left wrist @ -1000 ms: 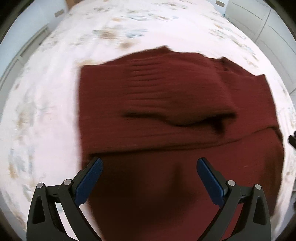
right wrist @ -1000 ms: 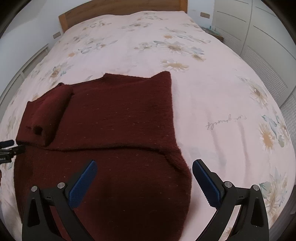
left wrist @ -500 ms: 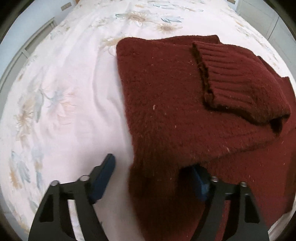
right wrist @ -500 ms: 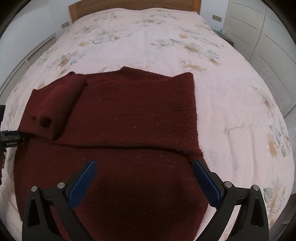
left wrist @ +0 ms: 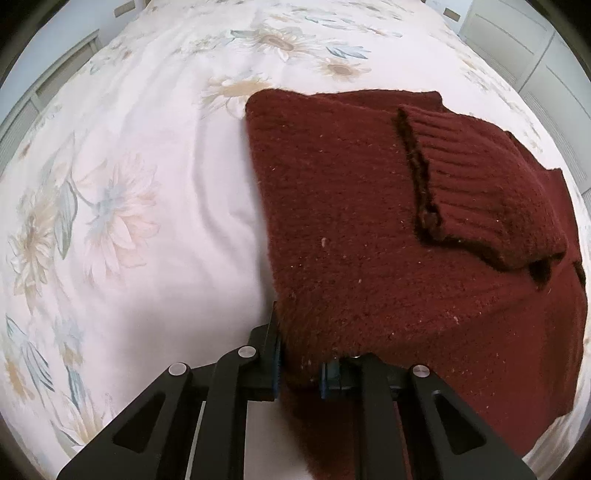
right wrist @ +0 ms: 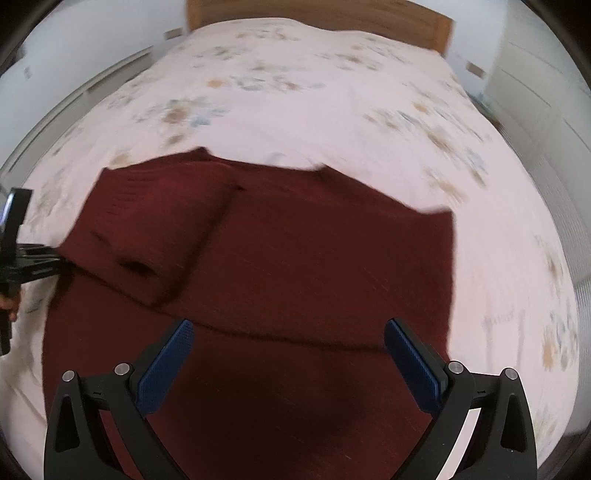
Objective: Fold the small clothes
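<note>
Wool, thick and fuzzy, fills most of both views: a dark red knitted sweater [left wrist: 351,229] lies flat on the bed [left wrist: 140,192], dotted with pale lint. Its body is a plain fine knit, while the sleeve [left wrist: 480,184] folded across it at the right of my left wrist view shows clear ribbing and ends in a darker rolled cuff. The bed cover beneath is smooth, softly creased pale pink cloth printed with faded daisies and grey-green leaves.

My left gripper [left wrist: 299,363] sits at the bottom centre of its view, its jaws having just been closing, and they now pinch the sweater's near left edge between the blue pads, the fabric bunching up where it is caught. The rest of the sweater spreads away toward the upper right of the frame.

My right gripper [right wrist: 288,354] hangs over the sweater's lower half with its jaws wide apart and nothing between the blue ribbed pads; the knit lies under and beyond them, filling the centre of that blurred view. At the top a wooden headboard [right wrist: 317,14] closes off the bed, and my other gripper's black frame shows at the left edge.

No writing can be read anywhere.
</note>
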`<state>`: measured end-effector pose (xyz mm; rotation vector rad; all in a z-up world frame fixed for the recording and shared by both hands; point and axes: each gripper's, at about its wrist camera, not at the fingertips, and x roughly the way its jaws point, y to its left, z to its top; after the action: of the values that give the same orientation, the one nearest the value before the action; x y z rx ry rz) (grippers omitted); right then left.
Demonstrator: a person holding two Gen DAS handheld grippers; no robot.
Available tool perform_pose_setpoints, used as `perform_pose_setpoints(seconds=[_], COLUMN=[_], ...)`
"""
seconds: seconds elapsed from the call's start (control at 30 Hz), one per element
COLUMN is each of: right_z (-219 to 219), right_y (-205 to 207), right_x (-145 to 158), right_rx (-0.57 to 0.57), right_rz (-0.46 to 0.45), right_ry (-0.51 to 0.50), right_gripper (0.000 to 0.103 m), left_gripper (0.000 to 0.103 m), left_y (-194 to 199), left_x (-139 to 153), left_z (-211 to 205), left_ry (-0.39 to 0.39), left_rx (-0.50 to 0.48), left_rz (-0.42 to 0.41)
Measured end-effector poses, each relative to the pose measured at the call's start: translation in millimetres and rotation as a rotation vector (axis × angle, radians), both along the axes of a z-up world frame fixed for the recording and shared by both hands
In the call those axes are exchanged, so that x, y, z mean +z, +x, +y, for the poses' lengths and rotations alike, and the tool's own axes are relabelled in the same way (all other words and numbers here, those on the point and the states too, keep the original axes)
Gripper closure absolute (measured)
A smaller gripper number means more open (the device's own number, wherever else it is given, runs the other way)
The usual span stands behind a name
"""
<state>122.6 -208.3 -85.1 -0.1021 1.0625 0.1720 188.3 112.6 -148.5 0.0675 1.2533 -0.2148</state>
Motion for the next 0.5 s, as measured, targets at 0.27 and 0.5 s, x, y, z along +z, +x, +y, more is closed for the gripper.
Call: perform_pose_setpoints(seconds=[0.27,0.5], right_z=[103.3,184.2], right_y=[32.5,55.0], right_x=[8.8,-23.1], right_rx=[0.225,0.378], right_rz=[-0.012,0.029], right_ry=[-0.059,-0.120], right_gripper=[0.000,0.001], left_gripper=[0.090,0.090], left_y=[3.4,-9.7], left_x=[-0.4,-8.6], left_z=[-11.2,-28.9], left_ry=[0.030,0.043], left_rx=[-0.021,-0.042], left_rz=[-0.009,-0.003])
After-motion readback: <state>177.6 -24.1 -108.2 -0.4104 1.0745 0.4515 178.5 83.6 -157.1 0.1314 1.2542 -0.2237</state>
